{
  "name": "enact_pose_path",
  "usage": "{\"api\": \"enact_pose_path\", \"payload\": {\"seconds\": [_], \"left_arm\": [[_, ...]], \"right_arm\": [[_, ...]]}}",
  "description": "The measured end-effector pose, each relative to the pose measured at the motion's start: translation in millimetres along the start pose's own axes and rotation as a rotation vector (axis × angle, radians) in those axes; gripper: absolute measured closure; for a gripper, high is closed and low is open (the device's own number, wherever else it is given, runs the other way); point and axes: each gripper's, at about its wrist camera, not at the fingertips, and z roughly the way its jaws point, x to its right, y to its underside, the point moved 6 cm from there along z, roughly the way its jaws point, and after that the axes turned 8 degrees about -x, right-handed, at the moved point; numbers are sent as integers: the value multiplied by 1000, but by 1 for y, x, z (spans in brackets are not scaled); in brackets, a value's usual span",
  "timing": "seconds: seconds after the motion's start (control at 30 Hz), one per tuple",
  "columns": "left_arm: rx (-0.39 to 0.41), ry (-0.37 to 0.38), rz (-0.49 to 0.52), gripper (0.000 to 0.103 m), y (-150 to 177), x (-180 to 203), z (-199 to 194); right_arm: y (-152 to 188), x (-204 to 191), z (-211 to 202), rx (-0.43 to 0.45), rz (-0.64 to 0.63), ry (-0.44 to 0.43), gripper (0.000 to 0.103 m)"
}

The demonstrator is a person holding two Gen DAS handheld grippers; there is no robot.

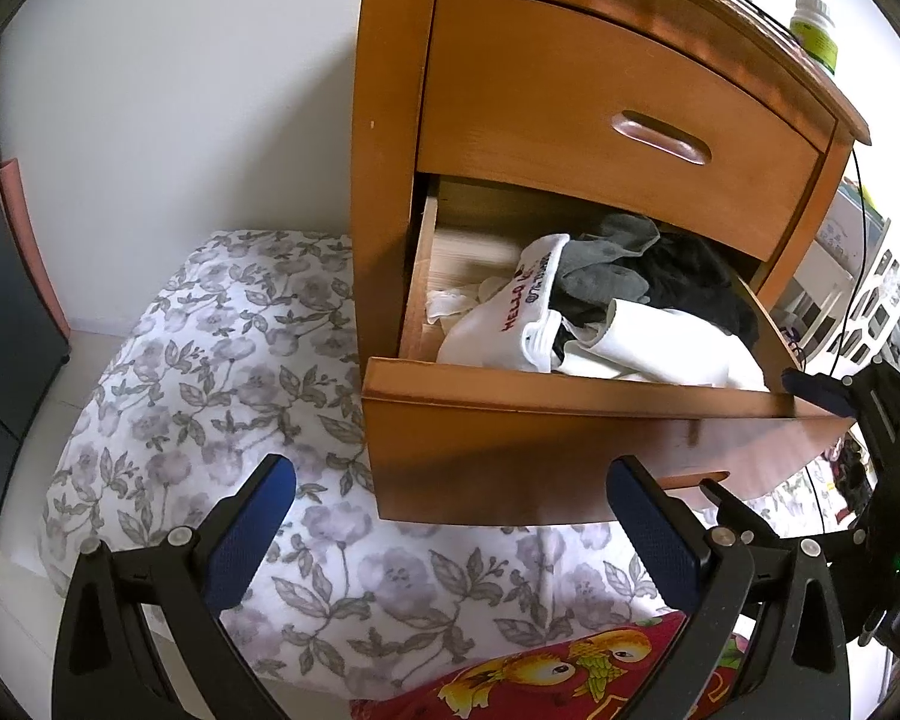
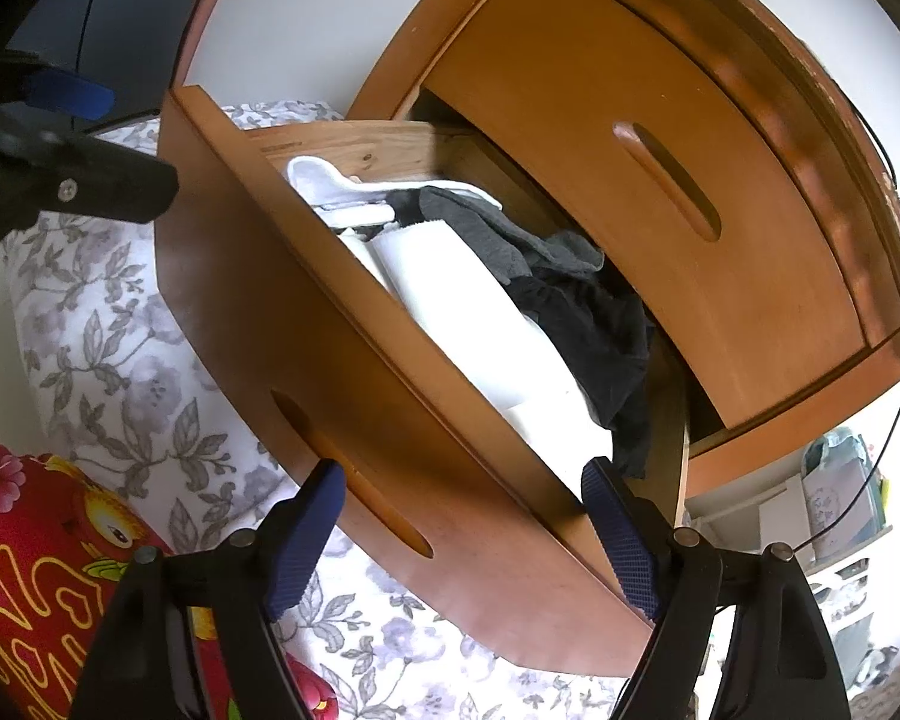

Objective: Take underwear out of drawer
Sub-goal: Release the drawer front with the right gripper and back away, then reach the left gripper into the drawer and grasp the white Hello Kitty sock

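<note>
Basically the lower drawer is pulled out and the clothes sit in it untouched. Left gripper hangs in front of the drawer face, jaws spread wide, nothing between them. Right gripper sits at the drawer front near its handle slot, jaws also released and empty, one blue pad on each side of the front panel's top edge.

Contents: white garment with red lettering at 9 o'clock of the pile, grey piece at 12, black fabric at 2–3, plain white folded cloth toward the front. Which one is the underwear I can't tell for sure; the black piece looks likeliest.

Risks, as I judge it: items are tangled, so a pinch could drag out a neighbour too. Closed upper drawer overhangs the back, so a fingertip could knock it. Right pads straddle the front panel, so closing now would clamp wood.
</note>
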Motion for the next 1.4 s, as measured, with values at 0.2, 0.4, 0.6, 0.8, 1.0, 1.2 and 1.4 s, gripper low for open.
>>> {"api": "enact_pose_path", "payload": {"seconds": [0.2,0.4,0.6,0.8,1.0,1.2,1.4], "left_arm": [[5,-1,2,0,-1,1,-1],[13,-5,9,0,-2,2,-6],[23,-10,18,0,-5,5,-11],[54,-12,43,0,-11,14,-22],[105,-13,10,0,-20,16,-33],[128,-19,-8,0,-26,19,-34],[142,-5,-1,0,-36,25,-31]], "right_arm": [[0,2,-1,9,13,-14,19],[-4,12,-5,24,93,-80,21],[-6,28,-25,87,188,-98,21],[5,57,-41,144,412,-131,15],[25,89,-44,170,649,-166,0],[39,112,-44,179,748,-151,0],[44,120,-42,178,768,-146,0]]}}
